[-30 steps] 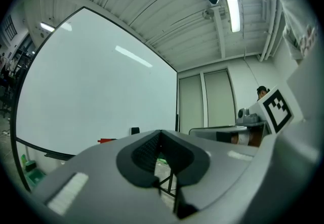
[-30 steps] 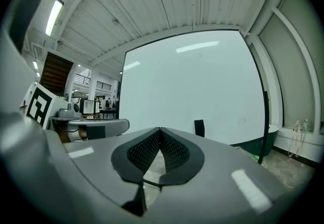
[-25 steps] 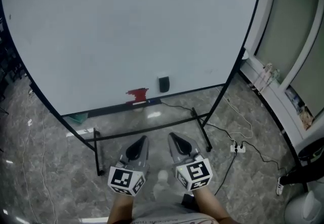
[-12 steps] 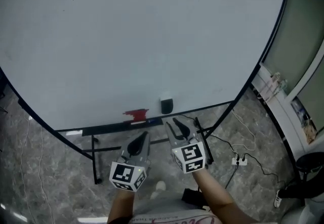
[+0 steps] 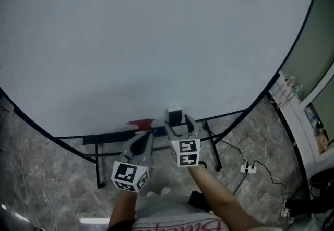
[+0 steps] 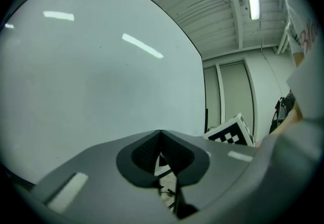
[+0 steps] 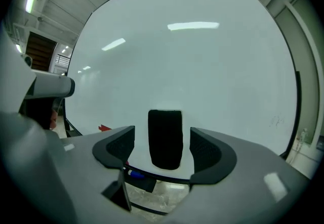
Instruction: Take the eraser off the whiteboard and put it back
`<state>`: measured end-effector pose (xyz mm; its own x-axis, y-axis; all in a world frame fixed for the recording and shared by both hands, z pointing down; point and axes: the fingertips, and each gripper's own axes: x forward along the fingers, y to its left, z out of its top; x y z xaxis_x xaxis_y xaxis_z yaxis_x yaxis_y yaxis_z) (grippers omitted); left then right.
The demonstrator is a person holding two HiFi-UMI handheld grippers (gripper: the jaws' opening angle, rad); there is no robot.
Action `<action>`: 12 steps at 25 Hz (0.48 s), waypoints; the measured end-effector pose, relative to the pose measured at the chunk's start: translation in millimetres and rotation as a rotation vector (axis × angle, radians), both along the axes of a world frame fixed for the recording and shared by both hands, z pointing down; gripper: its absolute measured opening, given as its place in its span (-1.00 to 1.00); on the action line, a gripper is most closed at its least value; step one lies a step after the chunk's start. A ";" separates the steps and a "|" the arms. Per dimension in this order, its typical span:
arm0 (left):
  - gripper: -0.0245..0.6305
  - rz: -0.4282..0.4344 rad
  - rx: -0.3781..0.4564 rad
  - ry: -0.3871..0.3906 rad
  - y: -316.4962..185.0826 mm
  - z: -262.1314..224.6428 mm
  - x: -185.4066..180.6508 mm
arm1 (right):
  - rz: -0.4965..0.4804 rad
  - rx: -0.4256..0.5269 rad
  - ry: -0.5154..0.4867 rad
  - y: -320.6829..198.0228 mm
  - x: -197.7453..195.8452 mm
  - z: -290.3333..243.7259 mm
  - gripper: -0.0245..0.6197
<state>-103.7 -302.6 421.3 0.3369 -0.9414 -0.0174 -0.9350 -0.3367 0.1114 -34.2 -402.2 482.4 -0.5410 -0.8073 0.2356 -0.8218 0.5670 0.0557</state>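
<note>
Looking down in the head view, the whiteboard (image 5: 156,42) fills most of the picture, its upper and left parts cut off by the frame. The black eraser (image 5: 174,114) sits on the board just above the bottom rail. A red patch (image 5: 140,123) shows to its left, too small to say what it is. The right gripper (image 5: 179,125) reaches towards the eraser with its jaws spread, having just been opening; the tips flank the eraser's lower end. How near they stand to the board cannot be judged from above. The left gripper (image 5: 145,141) hangs beside it, lower in the picture, its jaws drawn to a single point. A power strip (image 5: 248,168) lies on the stone floor (image 5: 52,162) at the right.

In the left gripper view, the left gripper (image 6: 161,137) has its jaws pressed together with nothing between them. Only bare whiteboard (image 6: 91,66) shows ahead, and the eraser is out of sight. A corner of the other gripper's marker cube (image 6: 230,132) peeks in at the right.

In the right gripper view, the right gripper (image 7: 162,134) stands wide apart. The eraser (image 7: 165,142) is upright on the whiteboard (image 7: 187,66) and framed between the jaws, with a clear gap on each side and no pad pressing it. Its bottom edge is partly covered by the gripper body. A blue pen (image 7: 134,173) lies on the tray, half hidden.
</note>
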 end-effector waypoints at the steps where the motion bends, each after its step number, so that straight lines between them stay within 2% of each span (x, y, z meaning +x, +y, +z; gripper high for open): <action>1: -0.93 0.004 -0.004 -0.002 -3.4 0.5 -1.0 | 0.003 -0.004 0.012 -4.0 -4.5 1.4 0.12; 5: -0.93 0.013 -0.013 -0.006 -14.5 1.1 -6.7 | 0.039 -0.003 0.050 -16.7 -13.6 5.3 0.11; 6: -0.93 0.016 -0.014 -0.007 -16.7 1.0 -8.3 | 0.062 0.003 0.056 -19.6 -12.1 5.3 0.06; 7: -0.93 0.018 -0.015 -0.008 -18.6 0.8 -9.9 | 0.085 0.009 0.061 -21.7 -9.6 4.9 -0.13; 12: -0.93 0.026 -0.012 -0.006 -25.1 -1.7 -17.1 | 0.121 0.001 0.060 -23.2 -5.8 4.5 -0.21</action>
<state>-120.8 -327.7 419.7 0.3611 -0.9325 -0.0040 -0.9267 -0.3594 0.1098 -40.0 -425.3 486.8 -0.4249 -0.8659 0.2638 -0.8791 0.4642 0.1079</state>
